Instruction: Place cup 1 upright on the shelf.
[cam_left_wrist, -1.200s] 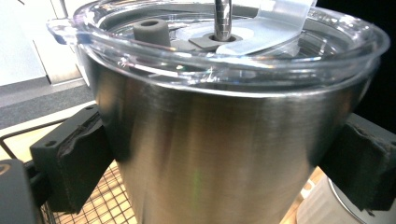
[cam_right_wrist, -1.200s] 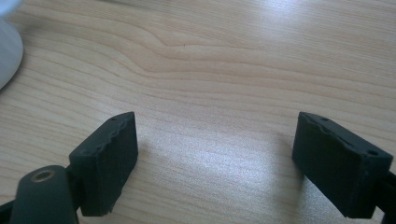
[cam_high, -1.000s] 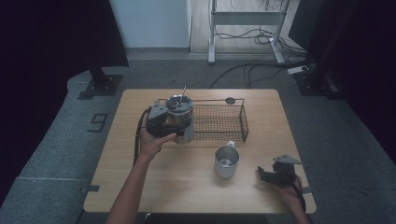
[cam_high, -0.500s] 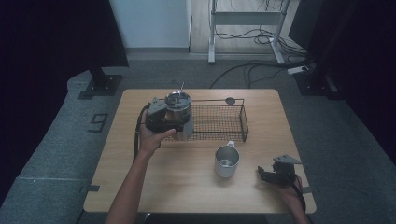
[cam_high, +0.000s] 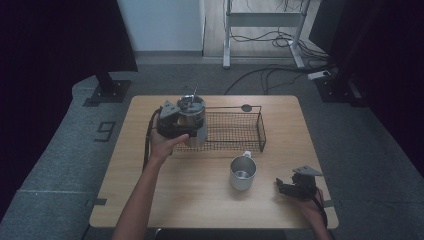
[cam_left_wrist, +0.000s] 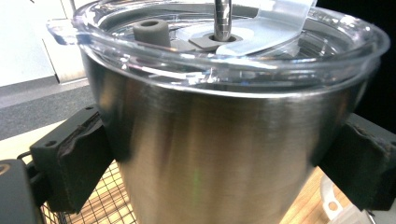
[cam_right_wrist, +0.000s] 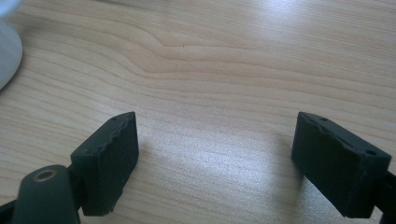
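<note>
Left gripper view: left gripper, jaws clamped on either side of a steel tumbler with clear lid and straw, held above the wire basket's left end. Right gripper: jaws apart, nothing between them, over bare table.

Dim overall in the high view: black at the far left and right edges, brighter on the pale wall at the top and on the wooden table. Lit softly from above, with faint shadows just beside the mug and under the wire basket. Grainy, slightly soft, little edge distortion.

Sharp enough in the left gripper view, with streaked reflections down the steel tumbler and white glare on its clear lid; background blurred and washed out at upper left.

Bright in the right gripper view, with a glossy patch of glare on the wood near the upper right edge; soft shadows beside the black jaws; blurred at the top left corner.
</note>
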